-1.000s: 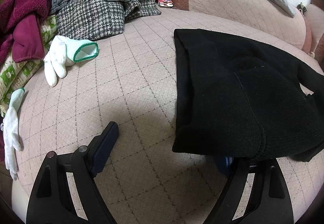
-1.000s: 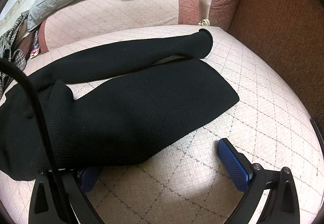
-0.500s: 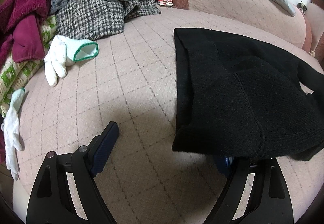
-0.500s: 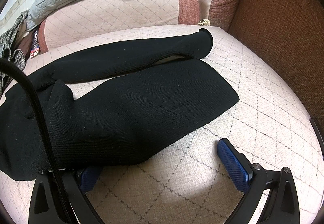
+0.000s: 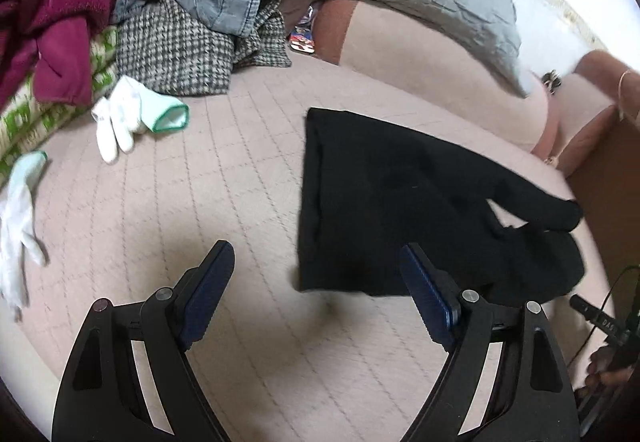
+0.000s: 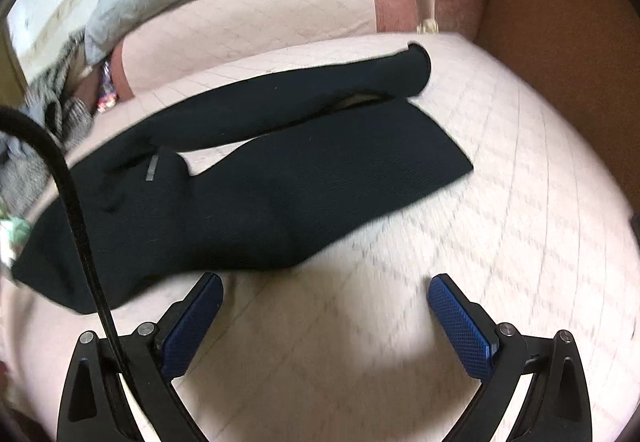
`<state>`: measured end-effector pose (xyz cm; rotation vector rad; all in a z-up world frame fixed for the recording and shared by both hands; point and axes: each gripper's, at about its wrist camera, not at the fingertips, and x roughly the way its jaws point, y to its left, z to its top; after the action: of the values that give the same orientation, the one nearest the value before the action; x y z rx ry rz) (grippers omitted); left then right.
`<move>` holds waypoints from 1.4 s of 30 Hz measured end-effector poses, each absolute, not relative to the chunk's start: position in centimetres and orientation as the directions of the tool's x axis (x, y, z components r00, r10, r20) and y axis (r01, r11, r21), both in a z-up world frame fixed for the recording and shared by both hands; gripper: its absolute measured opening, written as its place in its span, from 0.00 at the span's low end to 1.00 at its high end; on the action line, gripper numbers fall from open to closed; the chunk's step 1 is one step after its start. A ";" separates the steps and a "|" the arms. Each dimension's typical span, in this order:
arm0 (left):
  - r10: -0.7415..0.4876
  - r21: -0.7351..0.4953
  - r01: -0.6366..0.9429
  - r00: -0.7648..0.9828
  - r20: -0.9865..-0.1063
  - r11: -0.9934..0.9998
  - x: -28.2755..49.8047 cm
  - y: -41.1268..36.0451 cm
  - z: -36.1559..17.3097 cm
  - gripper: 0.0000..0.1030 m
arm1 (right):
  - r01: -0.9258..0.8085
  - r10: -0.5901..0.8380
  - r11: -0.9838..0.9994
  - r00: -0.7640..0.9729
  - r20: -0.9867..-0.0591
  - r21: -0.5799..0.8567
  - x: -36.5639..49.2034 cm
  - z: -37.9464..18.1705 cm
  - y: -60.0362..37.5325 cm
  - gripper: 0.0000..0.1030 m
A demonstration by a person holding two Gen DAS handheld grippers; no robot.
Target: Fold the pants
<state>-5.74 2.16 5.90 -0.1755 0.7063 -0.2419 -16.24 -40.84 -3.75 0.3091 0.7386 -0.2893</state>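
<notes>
Sofa cushion (image 5: pixel 248 322), quilted and pink, fills both views and carries the black pants (image 5: pixel 384 202), which lie spread across the middle to right of the left wrist frame and across the centre of the right wrist frame (image 6: pixel 280 182), legs apart and running toward the upper right, waist end toward the lower left. A heap of other clothes (image 5: pixel 180 26) sits in the upper left of the left wrist view, with white gloves (image 5: pixel 120 118) below it.

As I judge it, the risk is a bunched or crooked fold: with the legs lying splayed rather than stacked, any grab at a single layer or at the cushion's quilting would drag the knit out of line.

Left gripper (image 5: pixel 316 282) stands wide open, holding nothing, just short of the waist hem. Right gripper (image 6: pixel 326 306) is equally wide, empty, near the lower leg's edge.
</notes>
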 end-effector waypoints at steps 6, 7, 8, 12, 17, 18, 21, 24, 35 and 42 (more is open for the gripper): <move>-0.291 -0.274 0.132 0.657 -0.695 0.953 -5.5 1.0 5.0 0.83 | 0.291 -0.051 0.912 0.780 -0.624 0.290 -18.3 -2.5 -40.8 0.99; -0.285 -0.274 0.120 0.647 -0.707 0.954 -5.5 1.0 4.8 0.83 | 0.274 -0.022 0.904 0.798 -0.602 0.329 -18.9 -2.3 -40.6 0.99; -0.284 -0.280 0.111 0.642 -0.712 0.953 -5.4 0.9 4.6 0.83 | 0.262 -0.004 0.903 0.797 -0.604 0.341 -18.9 -2.4 -40.3 0.99; -0.326 -0.351 0.085 0.620 -0.714 0.932 -4.8 0.7 3.4 0.83 | 0.266 0.057 0.888 0.745 -0.665 0.375 -17.8 -2.9 -41.9 0.95; -0.397 -0.487 -0.001 0.578 -0.713 0.874 -3.3 0.2 2.2 0.83 | 0.260 0.062 0.887 0.754 -0.654 0.383 -17.4 -3.3 -42.2 0.95; -0.388 -0.489 -0.010 0.595 -0.704 0.872 -3.3 0.1 2.3 0.83 | 0.250 0.067 0.888 0.761 -0.646 0.386 -17.1 -3.2 -42.3 0.95; -0.395 -0.504 -0.012 0.605 -0.691 0.864 -2.8 -0.8 2.0 0.83 | 0.241 0.073 0.886 0.772 -0.632 0.396 -16.4 -3.4 -42.8 0.95; -0.392 -0.504 -0.006 0.620 -0.680 0.864 -2.3 -2.0 1.7 0.83 | 0.240 0.082 0.875 0.783 -0.617 0.421 -15.5 -3.5 -43.4 0.95; -0.371 -0.463 -0.004 0.591 -0.716 0.886 0.0 -2.8 1.2 0.21 | 0.268 0.099 0.813 0.811 -0.577 0.517 -13.0 -4.5 -45.7 0.17; -0.376 -0.460 0.049 0.653 -0.657 0.887 -1.9 -1.3 3.4 0.16 | 0.244 0.084 0.831 0.833 -0.547 0.500 -15.5 -2.0 -44.7 0.05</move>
<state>-1.87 -1.33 3.39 -0.4272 0.8297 -0.2495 -15.54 -44.73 -2.00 0.5917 0.5881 -0.0902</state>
